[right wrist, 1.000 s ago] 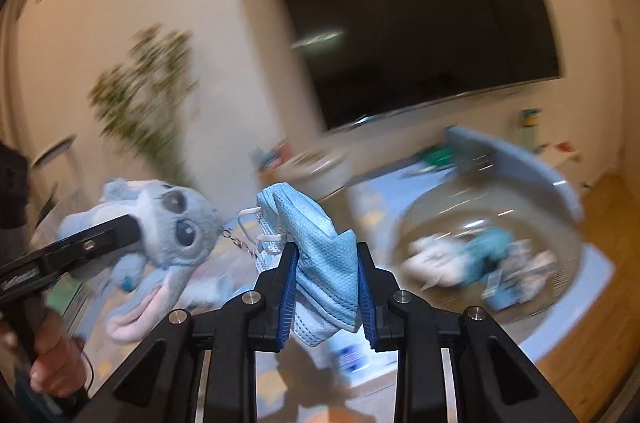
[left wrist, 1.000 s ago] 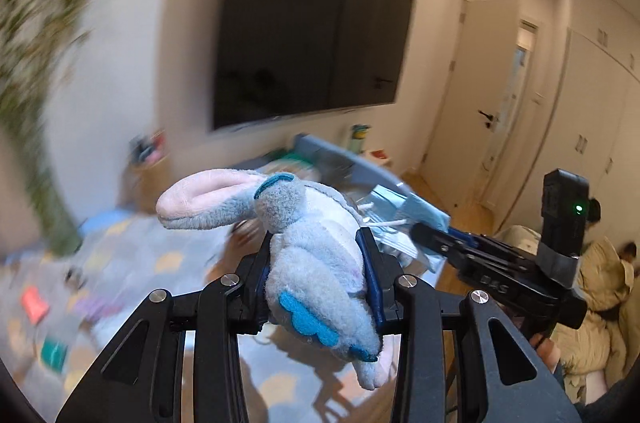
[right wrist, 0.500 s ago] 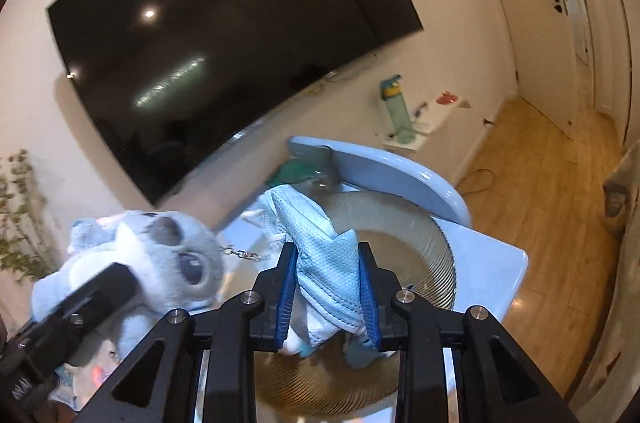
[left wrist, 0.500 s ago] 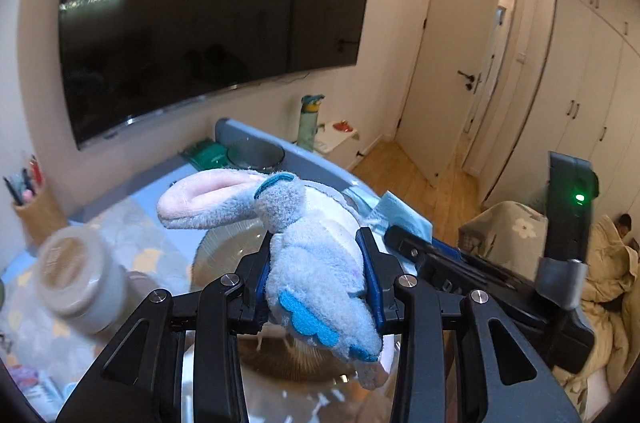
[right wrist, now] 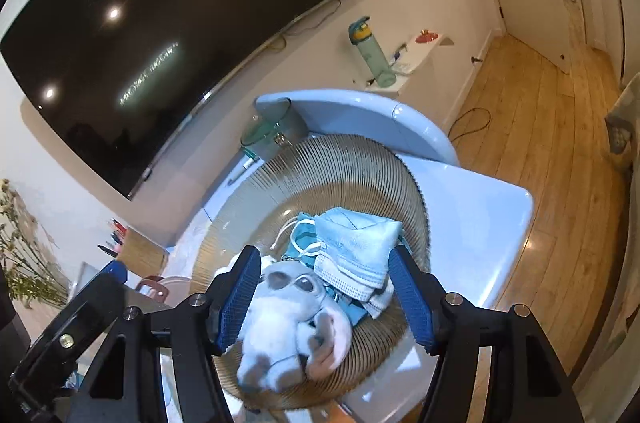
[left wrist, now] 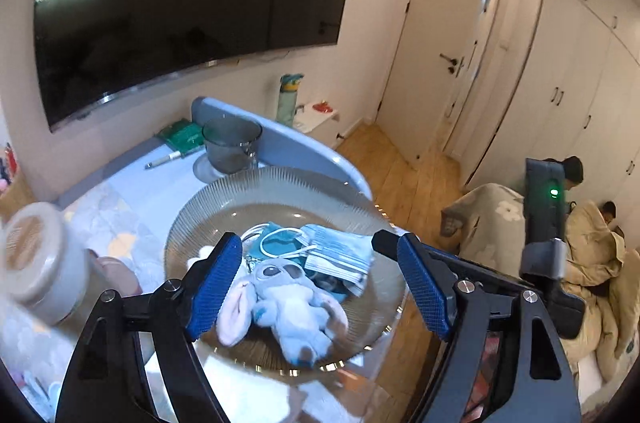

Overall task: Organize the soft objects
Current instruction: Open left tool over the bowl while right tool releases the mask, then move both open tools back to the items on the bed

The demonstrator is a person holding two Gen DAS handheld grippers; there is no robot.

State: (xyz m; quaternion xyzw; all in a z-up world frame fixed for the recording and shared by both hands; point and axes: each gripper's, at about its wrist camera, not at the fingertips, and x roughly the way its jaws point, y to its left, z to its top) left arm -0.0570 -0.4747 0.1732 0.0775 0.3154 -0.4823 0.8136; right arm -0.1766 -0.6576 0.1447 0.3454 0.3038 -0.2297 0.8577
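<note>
Drop into the ribbed glass bowl (left wrist: pixel 280 191)
Left gripper (left wrist: pixel 320 287) and right gripper (right wrist: pixel 324 299) jaws opening, nothing held; plush (left wrist: pixel 288 307) and face mask (right wrist: pixel 356 247) lie in bowl. Risk: withdrawing pads snag plush, dragging it out.

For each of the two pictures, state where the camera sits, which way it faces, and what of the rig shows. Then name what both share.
Left wrist: on the left gripper, facing down at the ribbed glass bowl; its opening jaws show.
Right wrist: on the right gripper, facing down likewise; its opening jaws show.
Shared: plush toy, face masks, television.
</note>
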